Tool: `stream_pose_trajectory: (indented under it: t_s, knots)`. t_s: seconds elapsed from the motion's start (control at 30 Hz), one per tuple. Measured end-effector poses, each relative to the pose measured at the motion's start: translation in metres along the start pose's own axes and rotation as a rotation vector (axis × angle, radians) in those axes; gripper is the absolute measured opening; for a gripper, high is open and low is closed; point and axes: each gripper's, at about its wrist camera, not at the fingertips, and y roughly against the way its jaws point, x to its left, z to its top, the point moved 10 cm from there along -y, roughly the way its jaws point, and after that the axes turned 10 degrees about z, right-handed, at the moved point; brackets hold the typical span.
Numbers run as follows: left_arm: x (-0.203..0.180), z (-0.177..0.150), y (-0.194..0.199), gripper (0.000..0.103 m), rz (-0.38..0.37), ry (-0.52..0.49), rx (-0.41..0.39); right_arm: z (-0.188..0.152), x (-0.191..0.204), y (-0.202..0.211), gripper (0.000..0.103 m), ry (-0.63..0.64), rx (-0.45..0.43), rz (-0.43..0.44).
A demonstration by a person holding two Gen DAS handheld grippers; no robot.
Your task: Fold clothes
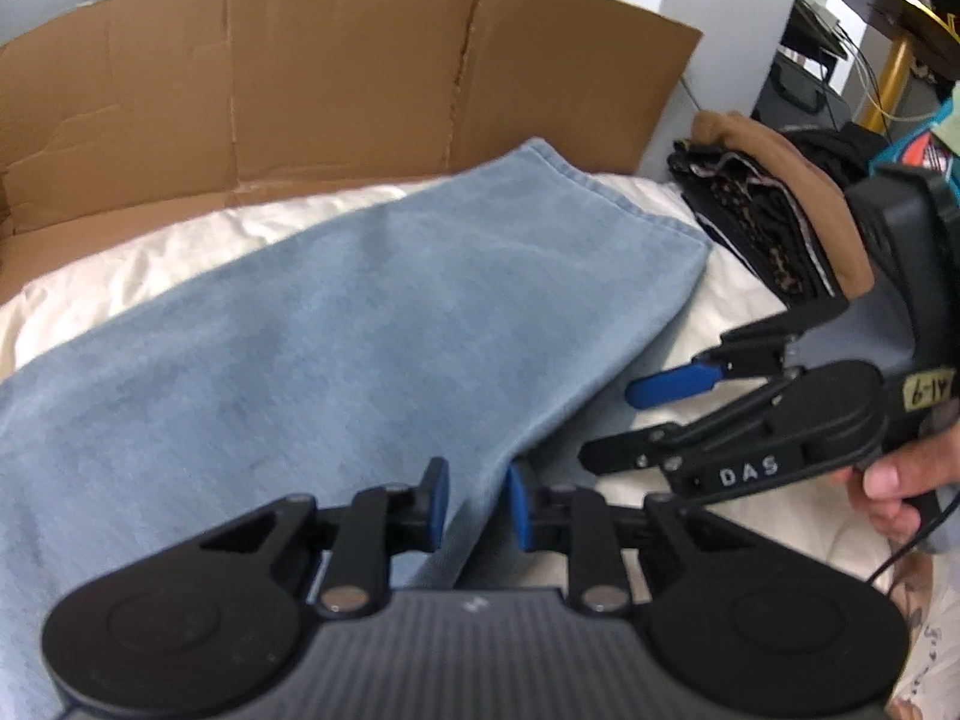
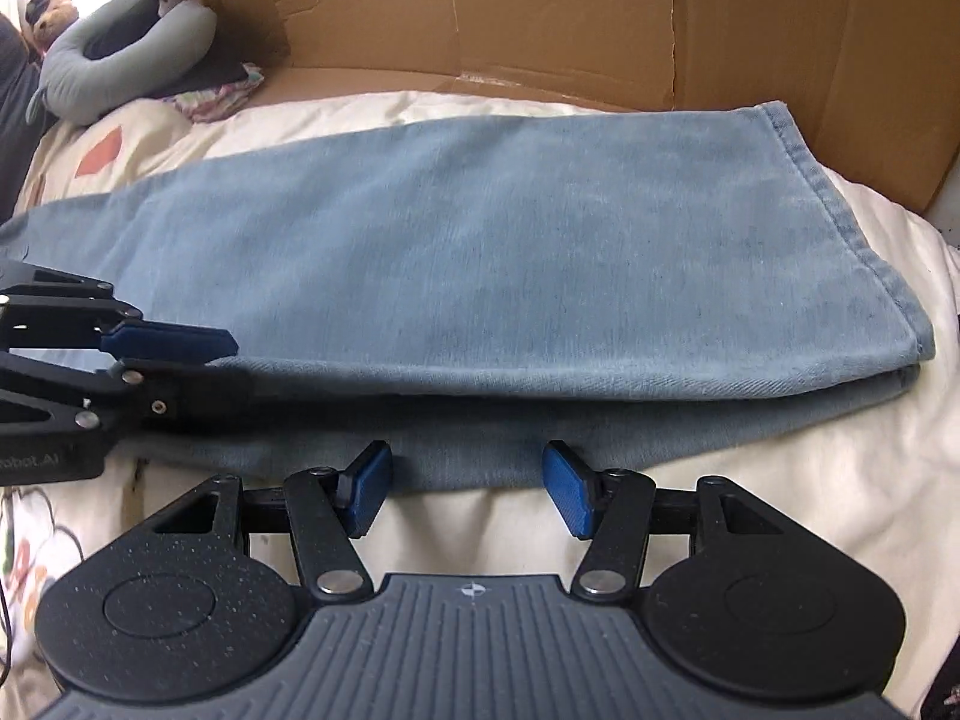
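Light blue jeans (image 1: 360, 312) (image 2: 480, 252) lie folded lengthwise on a cream bedcover (image 2: 780, 510), hem to the right in the right wrist view. My left gripper (image 1: 477, 501) (image 2: 231, 366) is shut on the near folded edge, with denim bunched between its blue pads. My right gripper (image 2: 468, 489) (image 1: 618, 420) stands open farther along that edge toward the hem. The edge of the lower layer lies between its fingertips, and the pads (image 2: 570, 495) do not press on it. A hand (image 1: 888, 480) holds the right gripper's handle.
A flattened cardboard box (image 1: 300, 72) (image 2: 600, 18) stands against the far side of the bed. A stack of folded clothes (image 1: 780, 210) with a brown piece on top sits past the hem. A grey neck pillow (image 2: 120, 60) and a patterned cloth (image 2: 216, 96) lie at the other end.
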Motion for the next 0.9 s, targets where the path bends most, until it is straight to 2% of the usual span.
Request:
stream_pose_trajectory:
  t_s: [0.13,0.27,0.33,0.4,0.5,0.67,0.8,0.9]
  knots:
    - [-0.010,-0.013,-0.005,0.026,-0.012,-0.034,0.036,-0.006,-0.002,0.005,0.062,-0.041,0.017,0.004]
    - [-0.004,-0.019,0.002,0.030,0.002,-0.035,0.041,-0.013,0.003,0.010,0.062,-0.039,0.037,0.012]
    - [0.003,-0.020,0.010,0.044,0.014,-0.021,0.043,-0.014,0.008,0.013,0.062,-0.038,0.044,0.020]
    - [0.010,-0.023,0.019,0.054,0.029,-0.007,0.041,-0.014,0.012,0.015,0.062,-0.035,0.048,0.029]
    - [0.019,-0.033,0.035,0.064,0.060,0.006,0.032,-0.013,0.024,0.017,0.062,-0.019,0.058,0.054]
    - [0.040,-0.056,0.060,0.071,0.145,0.037,0.039,-0.009,0.045,0.018,0.062,0.031,0.063,0.102]
    - [0.059,-0.072,0.073,0.073,0.231,0.045,0.058,-0.005,0.059,0.016,0.062,0.072,0.075,0.122]
    - [0.070,-0.081,0.081,0.075,0.278,0.057,0.061,0.000,0.074,0.015,0.062,0.152,0.107,0.136]
